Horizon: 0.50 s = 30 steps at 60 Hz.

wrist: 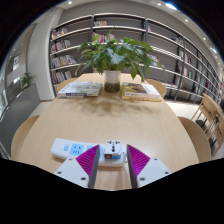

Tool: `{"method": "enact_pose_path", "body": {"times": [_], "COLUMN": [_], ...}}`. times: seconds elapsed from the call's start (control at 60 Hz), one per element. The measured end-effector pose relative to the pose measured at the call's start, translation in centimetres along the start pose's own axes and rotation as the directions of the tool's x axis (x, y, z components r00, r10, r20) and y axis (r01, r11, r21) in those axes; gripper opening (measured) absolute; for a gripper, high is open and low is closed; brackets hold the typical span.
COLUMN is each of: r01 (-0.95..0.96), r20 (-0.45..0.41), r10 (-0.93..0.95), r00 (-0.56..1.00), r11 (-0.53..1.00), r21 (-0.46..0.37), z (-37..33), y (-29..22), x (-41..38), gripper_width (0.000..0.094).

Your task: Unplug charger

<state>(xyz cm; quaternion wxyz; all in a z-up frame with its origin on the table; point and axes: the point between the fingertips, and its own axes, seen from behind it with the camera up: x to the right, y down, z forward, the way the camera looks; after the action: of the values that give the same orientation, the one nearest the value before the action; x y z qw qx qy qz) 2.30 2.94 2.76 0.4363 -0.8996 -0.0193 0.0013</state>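
A white charger with a red mark on its face stands between my gripper's fingers, and both purple pads press on its sides. A white power strip with blue sockets lies on the round wooden table, just left of the charger. Its near end runs behind my left finger. I cannot tell whether the charger still sits in the strip.
A potted plant stands at the table's middle, beyond the fingers. A stack of books lies left of it and another book right of it. Bookshelves line the far wall. Chairs stand at the right.
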Motion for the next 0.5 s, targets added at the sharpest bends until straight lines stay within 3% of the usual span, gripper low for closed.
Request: {"method": "enact_pose_path", "body": {"times": [0.1,0.267,0.417,0.45,0.5], "r01": [-0.005,-0.034,-0.004,0.004,-0.042], "r20": [-0.010,0.001,-0.001,-0.004,-0.012], "r10": [0.005,0.034,0.004,-0.003,0.046], "r00": [1.000,0.999,1.000,1.000,0.999], "r11": [1.000,0.999,0.998,0.999,0.968], "r21": [0.010,0.015,-0.065,0.038,0.247], "z": [0.4,0.6,-0.1,-1.3,-6.1], "y": [-0.2,-0.3,-1.1,-4.8,-14.2], "x": [0.1,0.0,0.0,0.2,1.8], "gripper_width": [0.0268,0.0171,0.0104,0.0104,0.0104]}}
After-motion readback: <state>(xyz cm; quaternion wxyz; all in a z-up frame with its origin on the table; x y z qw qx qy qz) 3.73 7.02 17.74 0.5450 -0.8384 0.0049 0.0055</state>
